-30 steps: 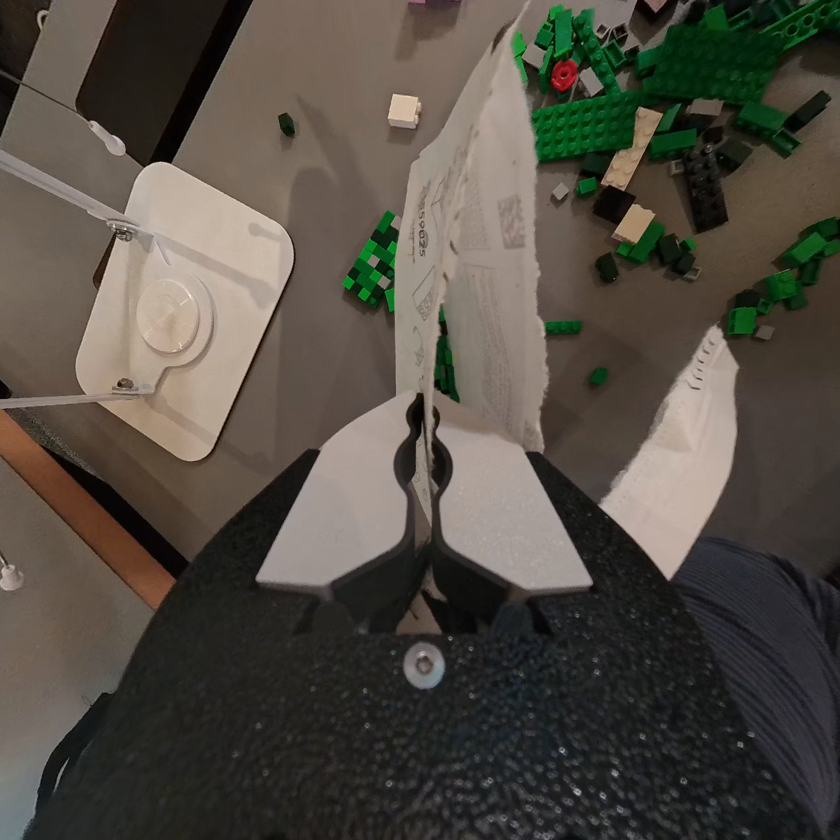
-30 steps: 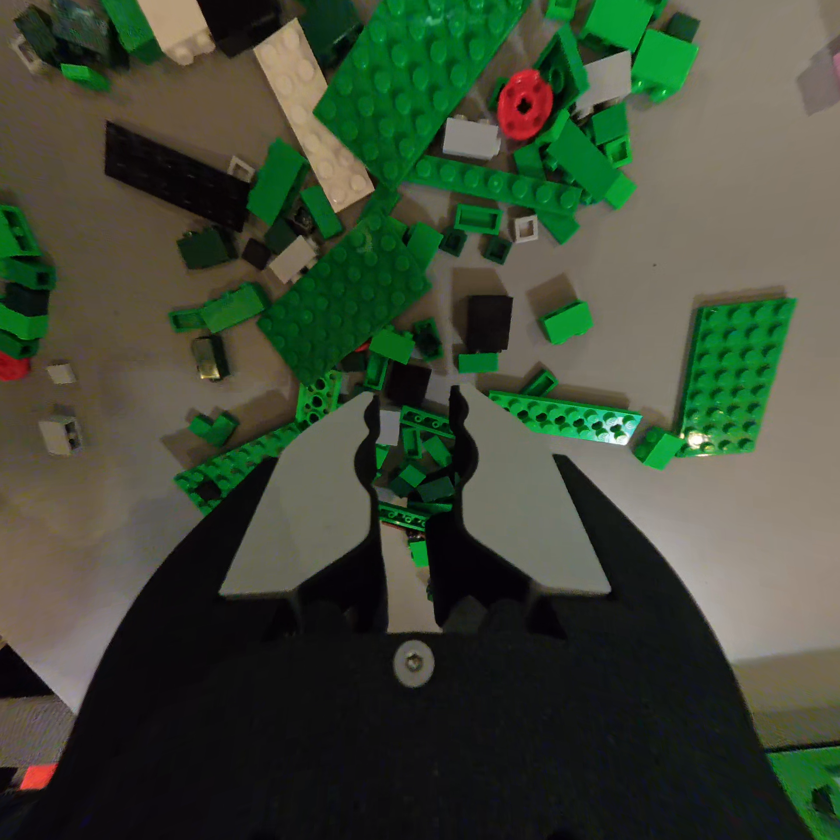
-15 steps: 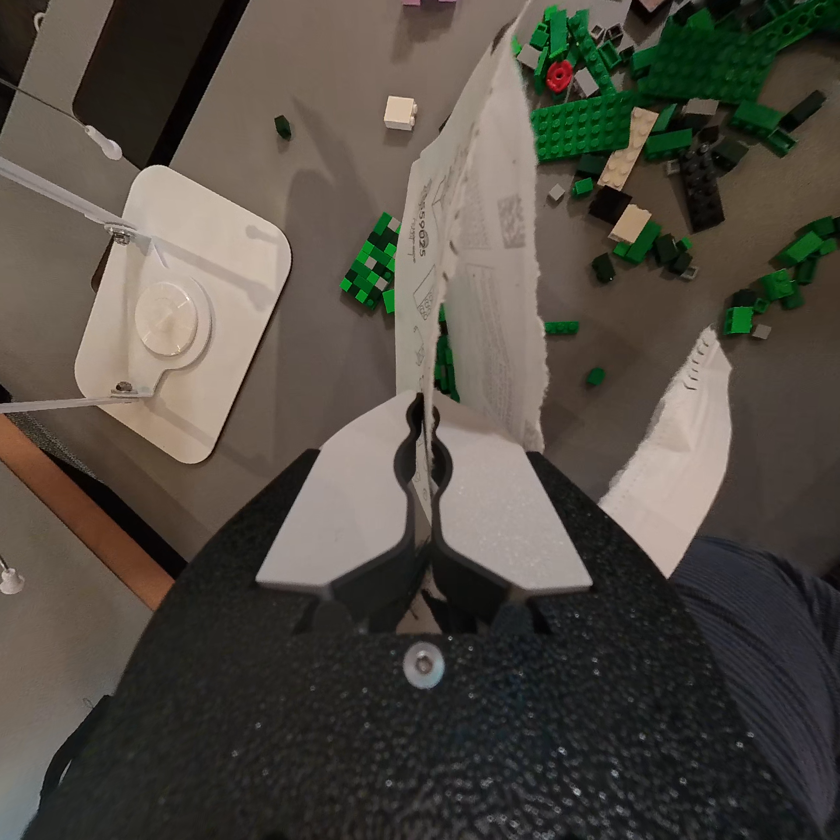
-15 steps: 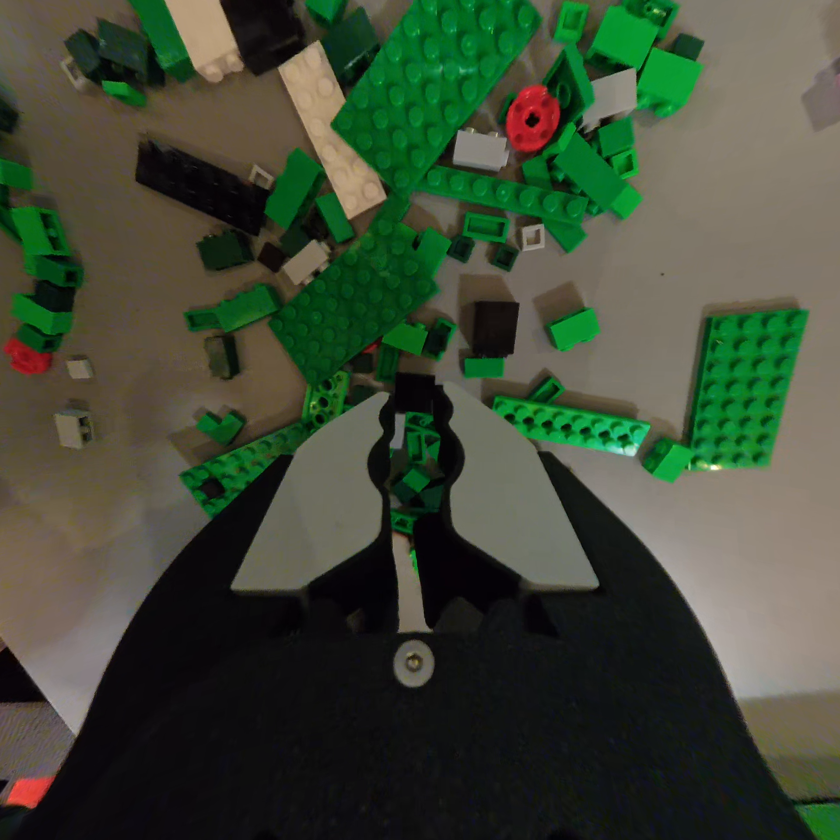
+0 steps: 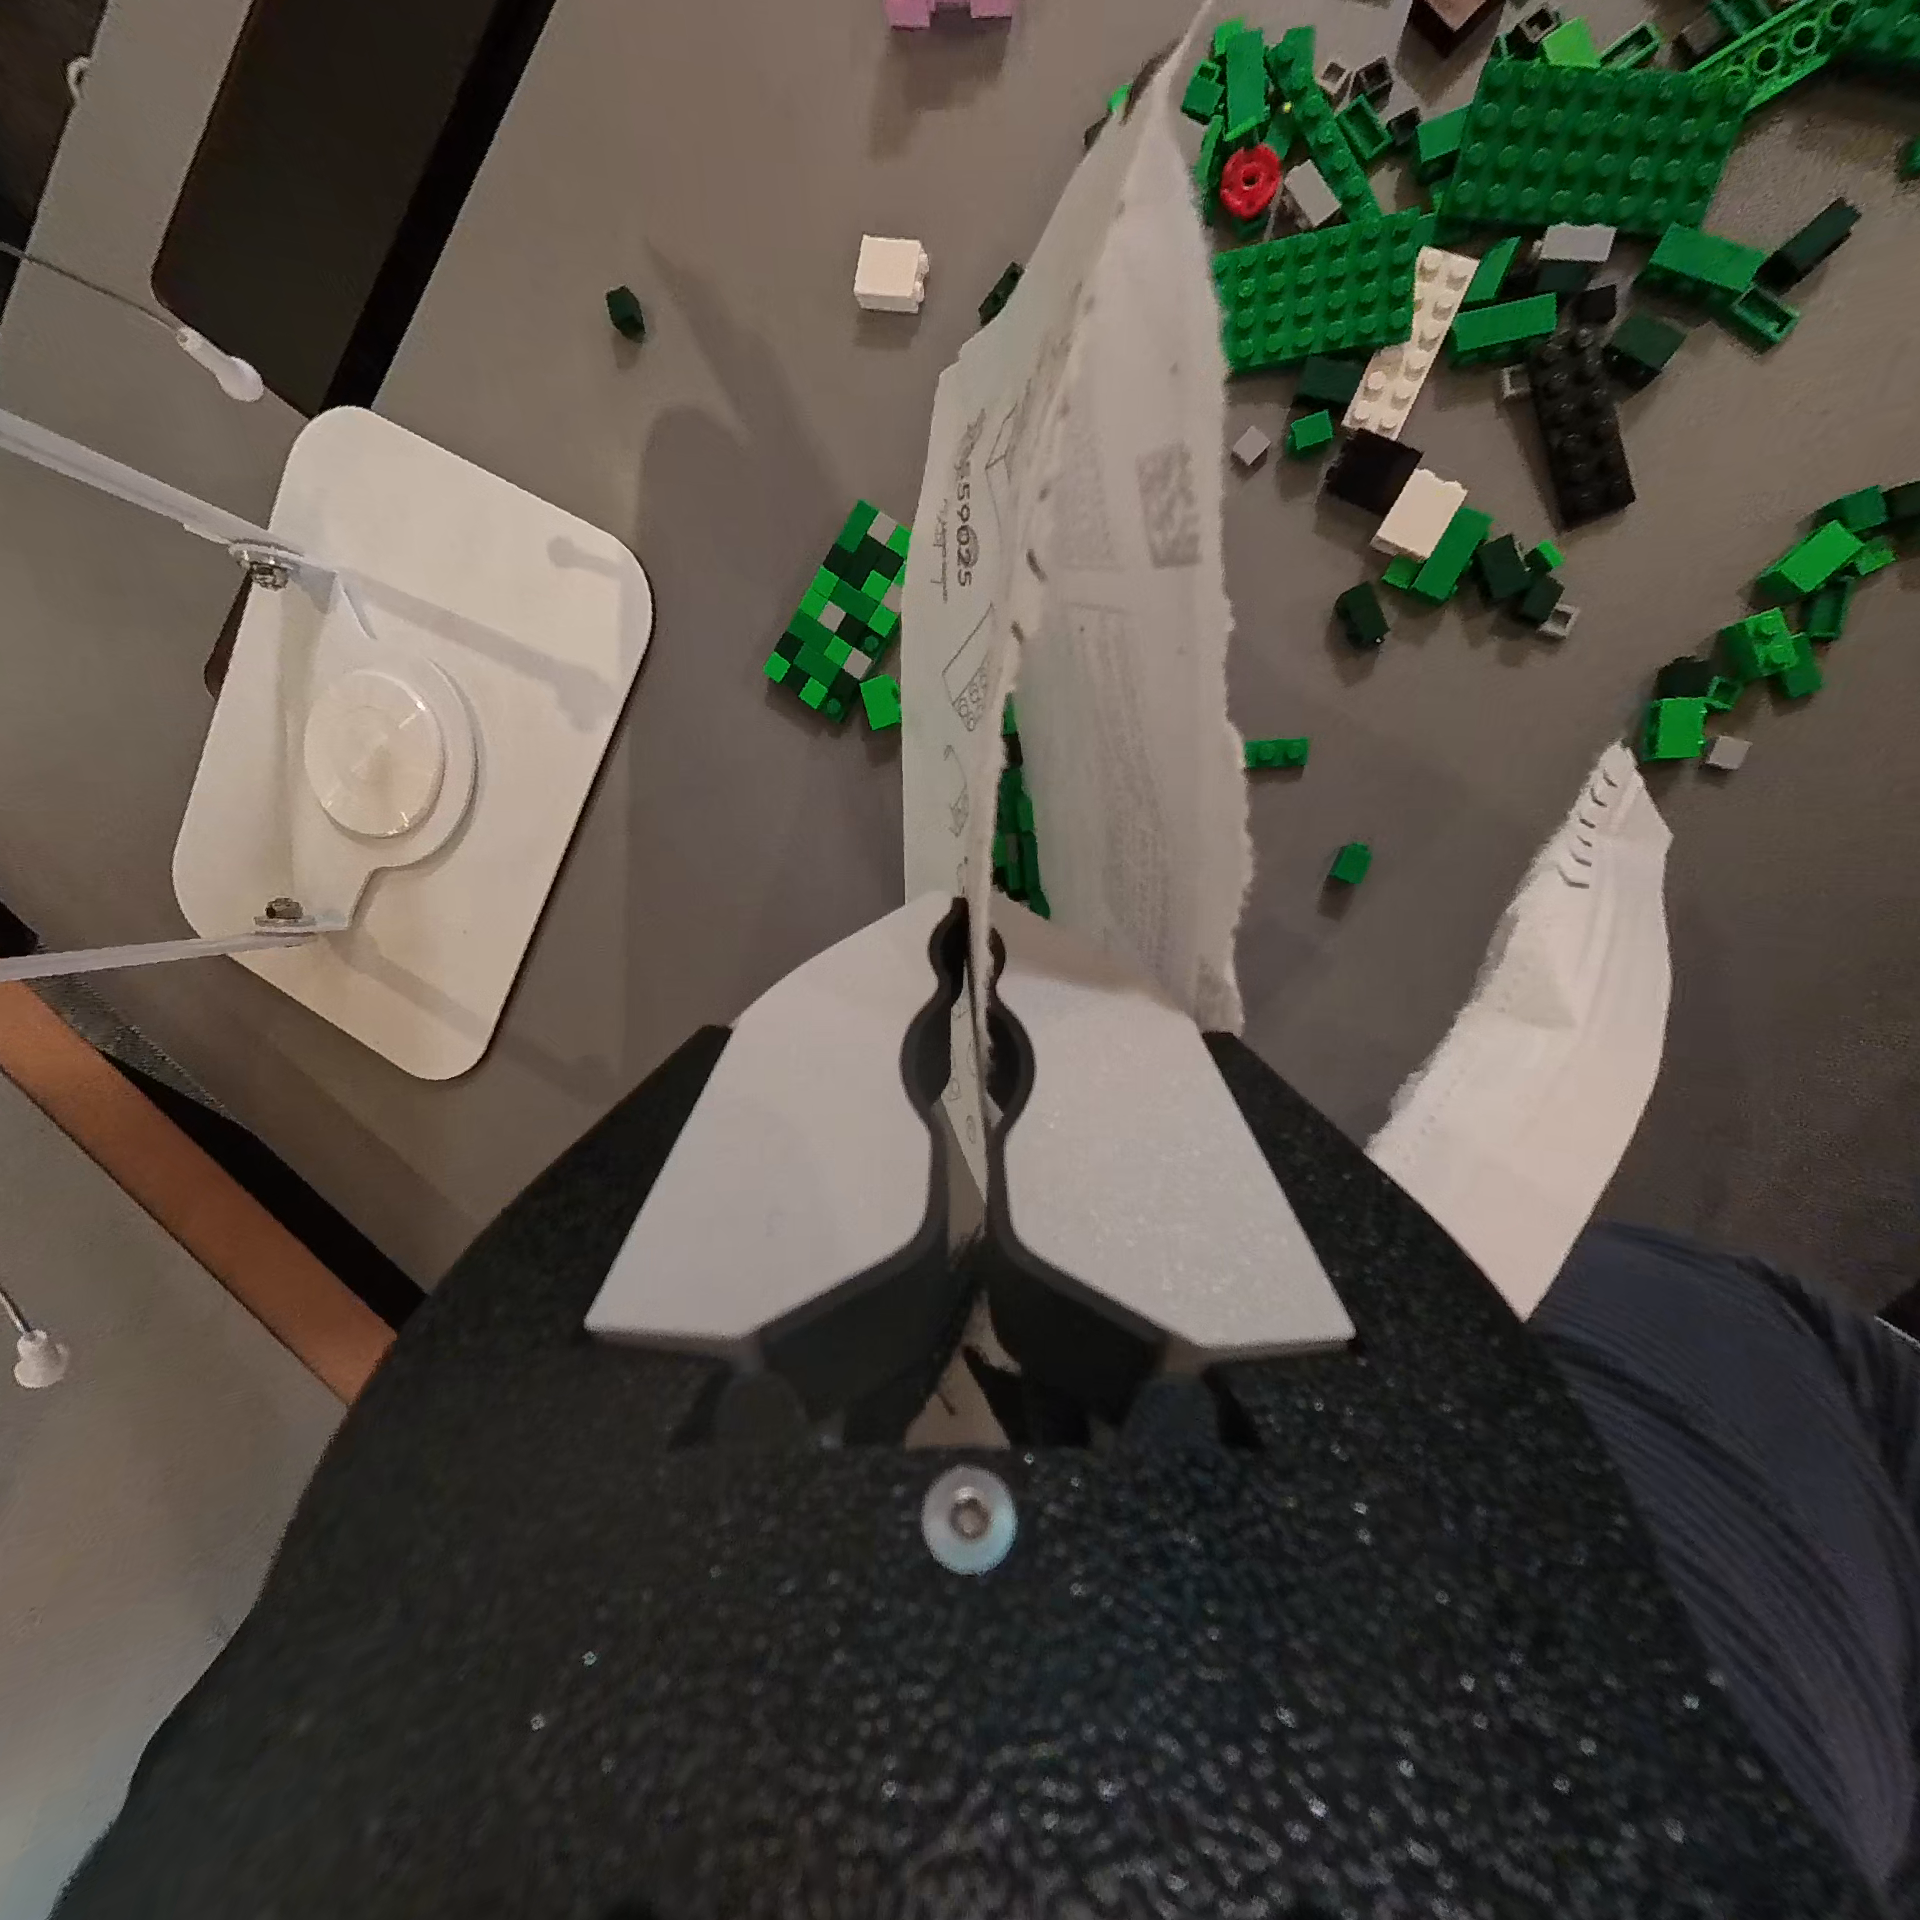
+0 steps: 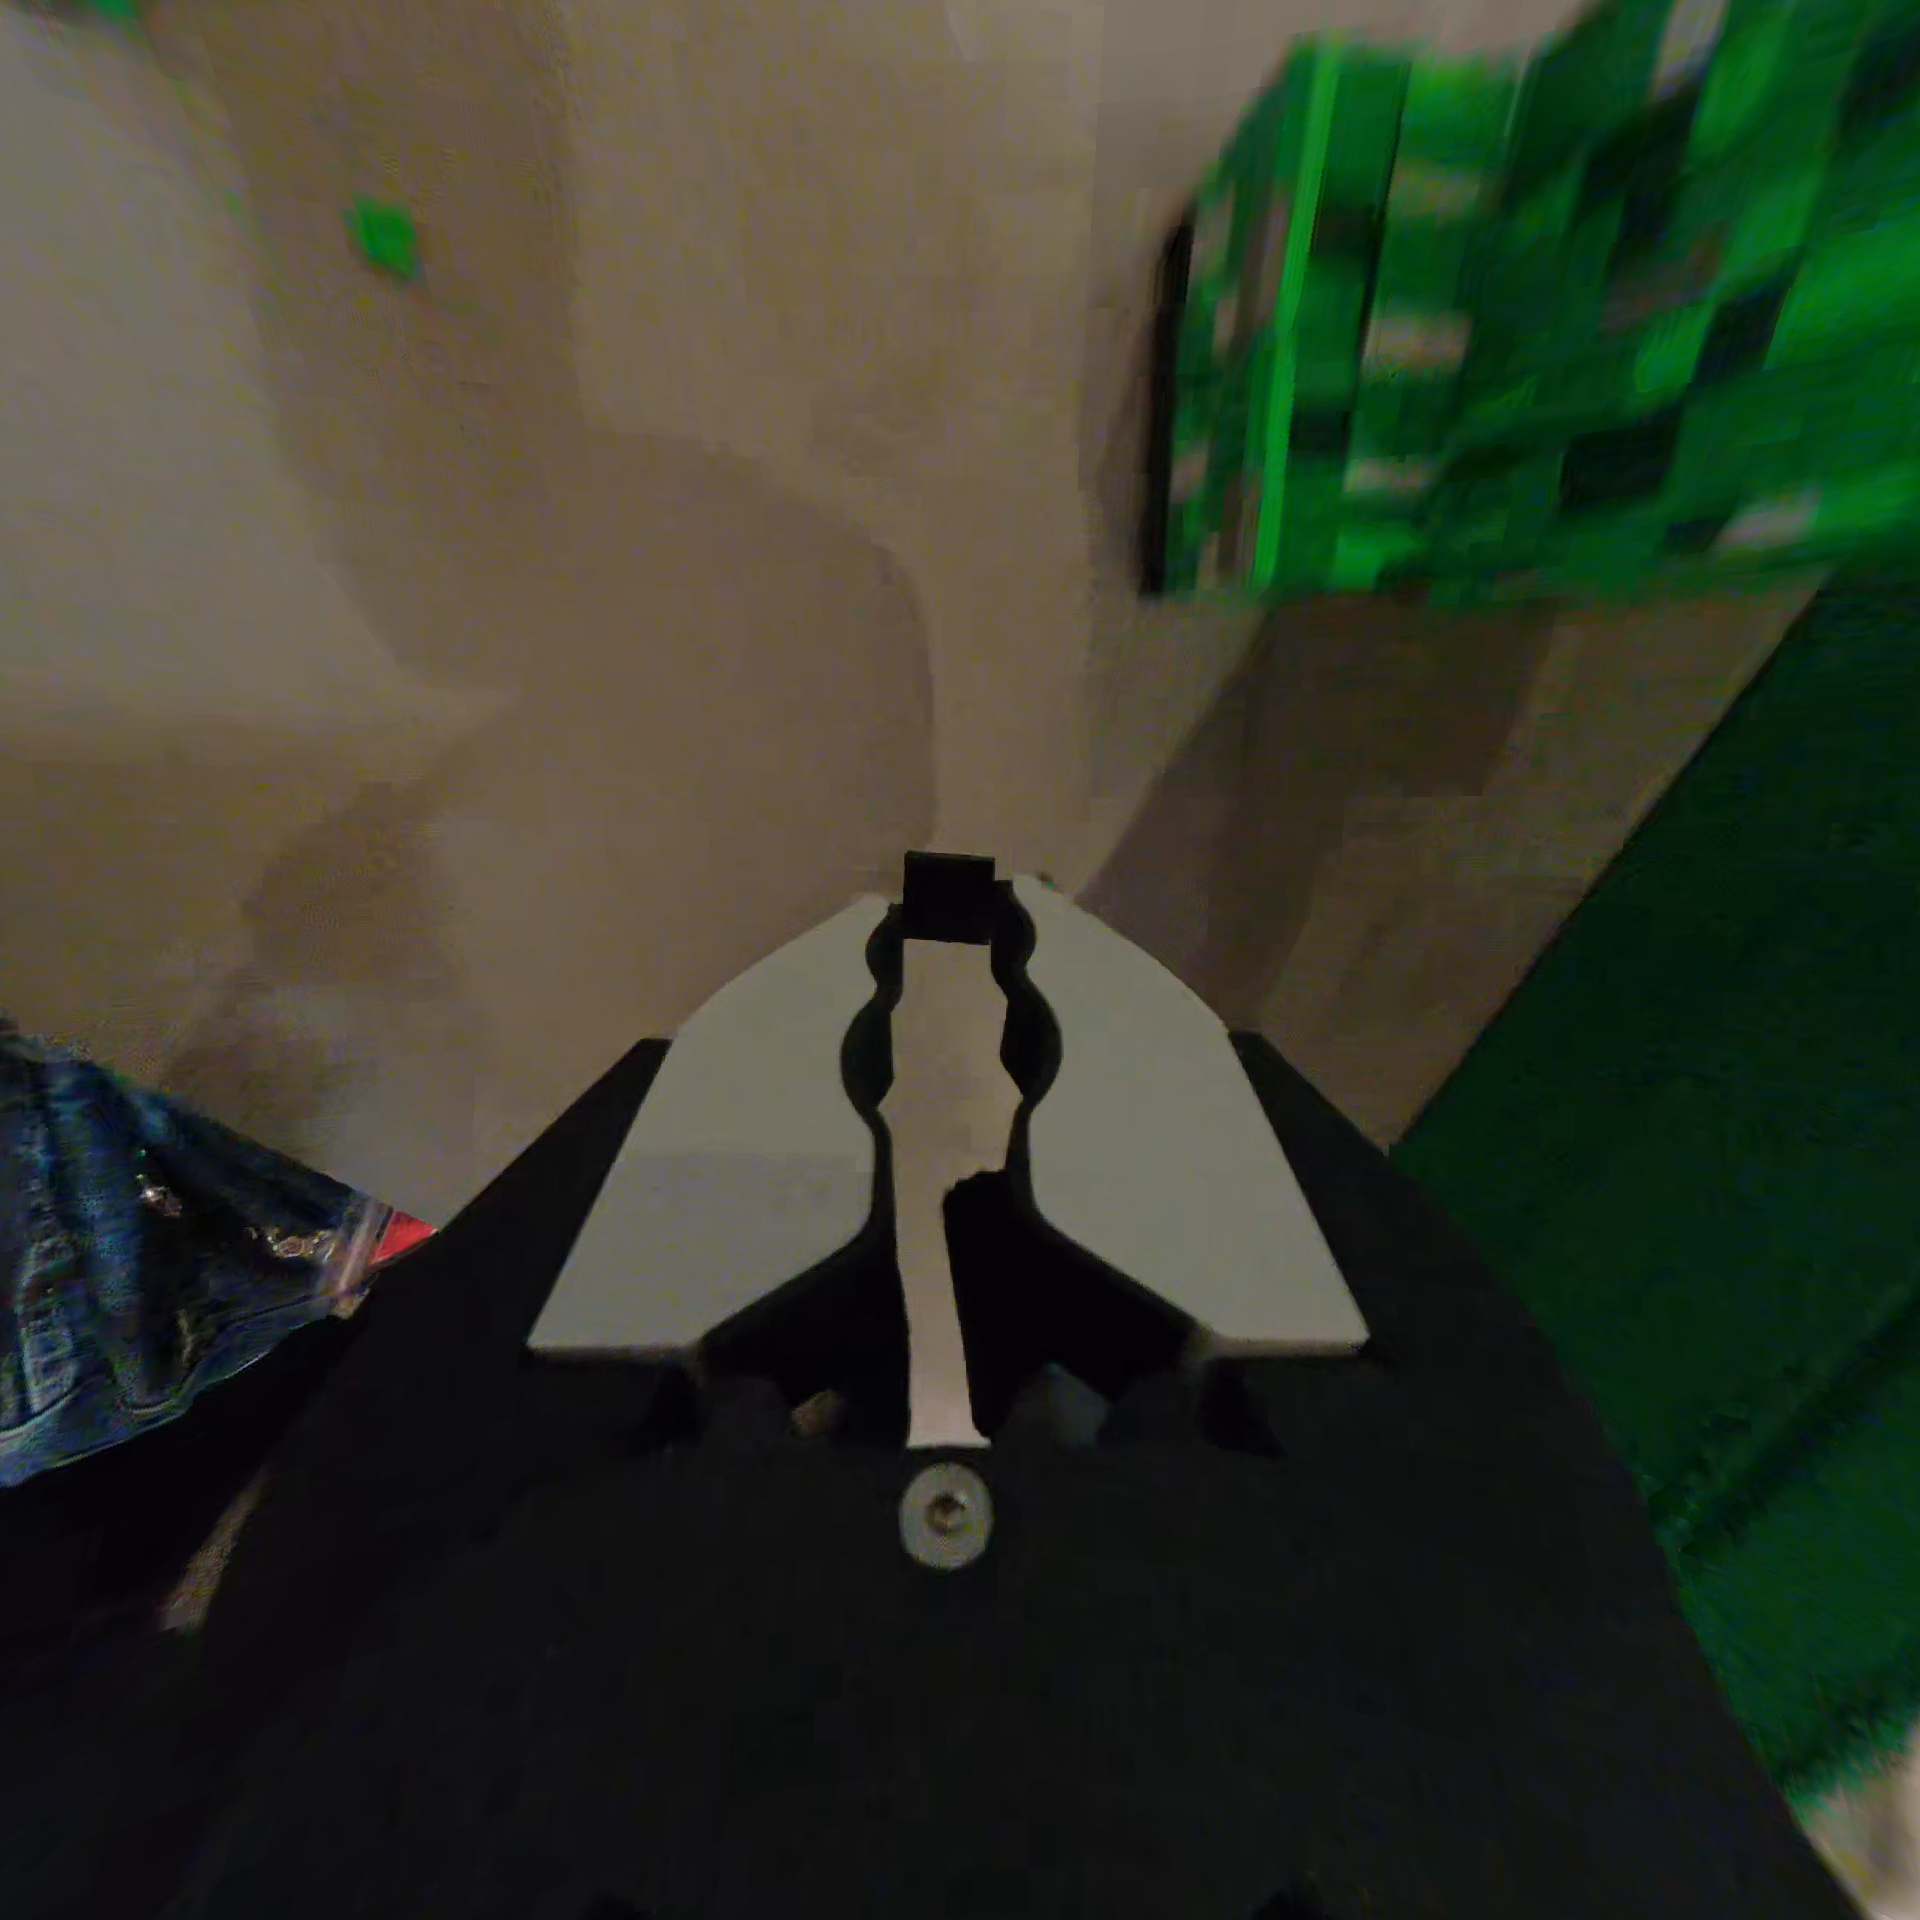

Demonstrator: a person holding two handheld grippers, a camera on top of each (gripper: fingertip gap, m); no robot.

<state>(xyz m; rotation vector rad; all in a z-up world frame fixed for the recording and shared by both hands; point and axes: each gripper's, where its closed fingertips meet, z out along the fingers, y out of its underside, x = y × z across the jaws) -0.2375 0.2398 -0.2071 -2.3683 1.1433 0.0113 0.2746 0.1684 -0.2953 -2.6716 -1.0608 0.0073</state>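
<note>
In the left wrist view, the left claw (image 5: 975,940) is clamped on a torn white paper bag (image 5: 1081,582) with printing on it, which stands up from the claw toward the top centre of the frame and hides part of the table (image 5: 727,208) behind it. A second white scrap of paper (image 5: 1538,1039) juts out at the right edge of the claw, its lower end hidden behind the black body. Loose green, black and white bricks (image 5: 1507,260) lie scattered across the upper right, some cut off by the frame edge; a small patterned green plate (image 5: 842,613) sits just left of the bag, partly covered by it. A white stand base (image 5: 416,727) rests at the left. A dark ribbed sleeve (image 5: 1714,1455) fills the lower right. The right wrist view is heavily blurred: the right claw (image 6: 948,899) pinches a small black brick (image 6: 948,894) at its tips, with a narrow gap behind it. Green blocks (image 6: 1507,343) smear across the upper right and cannot be made out, and a crinkled blue bag (image 6: 135,1278) is cut off at the lower left.
</note>
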